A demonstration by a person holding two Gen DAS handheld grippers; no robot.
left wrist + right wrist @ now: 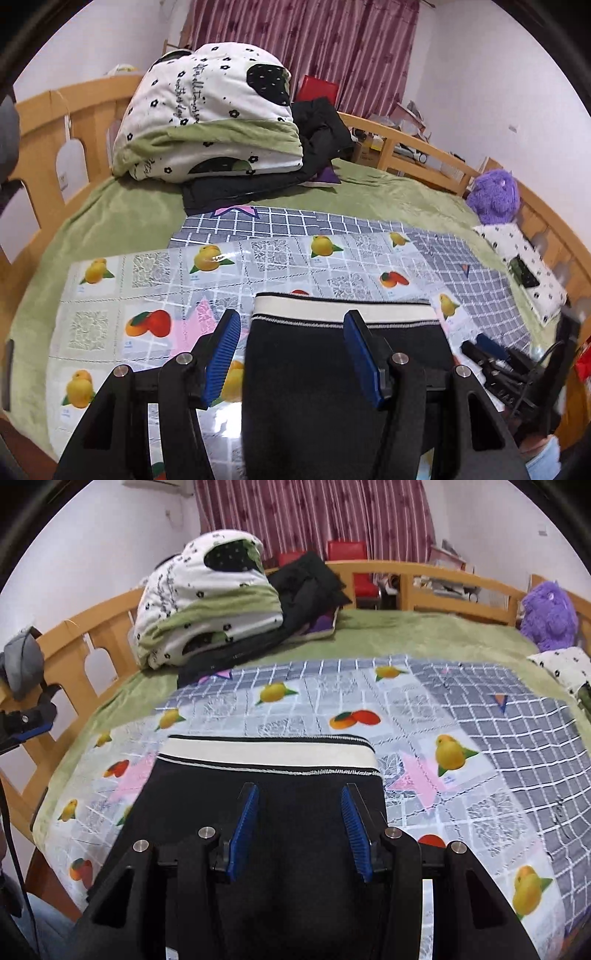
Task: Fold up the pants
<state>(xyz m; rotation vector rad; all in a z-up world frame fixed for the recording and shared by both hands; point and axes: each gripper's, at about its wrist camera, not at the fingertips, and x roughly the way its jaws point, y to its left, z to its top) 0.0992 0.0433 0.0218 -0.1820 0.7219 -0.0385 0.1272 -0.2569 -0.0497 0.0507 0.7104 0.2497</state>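
Observation:
Black pants (314, 369) with a white, black-striped waistband (343, 308) lie flat on a fruit-print plastic sheet (155, 273), waistband away from me. My left gripper (291, 325) is open and empty above the pants' left edge; its left finger is over the sheet, its right finger over the fabric. In the right wrist view the pants (295, 830) and waistband (266, 755) fill the lower middle. My right gripper (299, 801) is open and empty, both fingers above the black fabric below the waistband. The right gripper also shows at the left wrist view's right edge (491, 350).
The sheet lies on a grey checked cloth (535, 731) over a green blanket (406, 635) on a wooden-railed bed (424, 576). A folded white and green quilt (207, 110) and black clothes (321, 129) are piled at the back. A purple plush toy (550, 613) sits far right.

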